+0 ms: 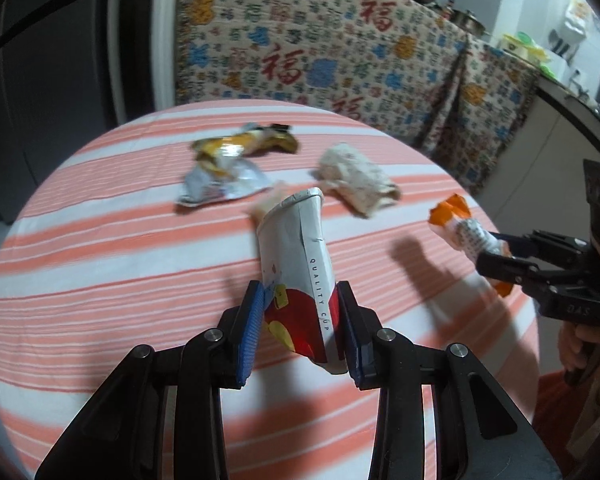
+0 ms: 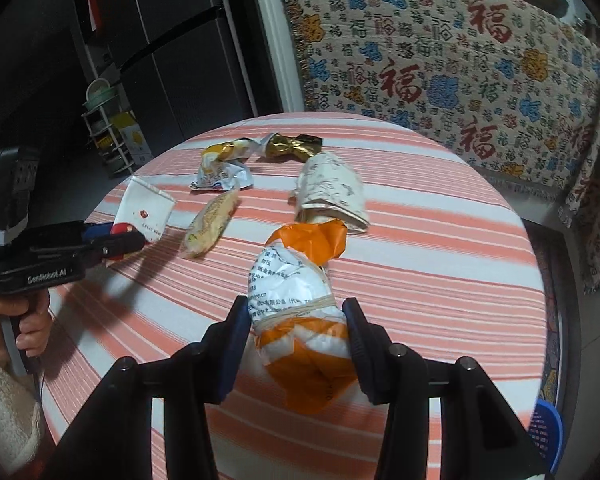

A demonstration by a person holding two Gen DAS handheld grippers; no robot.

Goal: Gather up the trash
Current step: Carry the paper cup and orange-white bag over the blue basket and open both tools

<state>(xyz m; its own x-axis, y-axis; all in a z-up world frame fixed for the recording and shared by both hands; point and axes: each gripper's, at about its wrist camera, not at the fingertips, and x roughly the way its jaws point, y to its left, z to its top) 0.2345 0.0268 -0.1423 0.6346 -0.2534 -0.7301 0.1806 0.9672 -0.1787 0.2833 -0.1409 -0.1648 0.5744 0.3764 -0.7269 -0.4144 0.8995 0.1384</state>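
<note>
My left gripper [image 1: 300,320] is shut on a flattened white and red paper cup [image 1: 300,264] and holds it above the striped round table [image 1: 100,280]. The cup also shows in the right wrist view [image 2: 146,210]. My right gripper [image 2: 296,332] is shut on an orange and white bag bound with rubber bands [image 2: 300,312], held above the table; the bag also shows in the left wrist view [image 1: 466,232]. On the table lie a crumpled white paper cup [image 2: 332,192], a yellow and silver wrapper [image 2: 220,168], a gold wrapper [image 2: 292,146] and a pale snack packet [image 2: 212,224].
A patterned blanket [image 2: 460,72] covers furniture behind the table. A dark fridge [image 2: 180,40] and a small rack [image 2: 108,132] stand at the left. A blue basket [image 2: 546,428] sits on the floor at the right, beyond the table edge.
</note>
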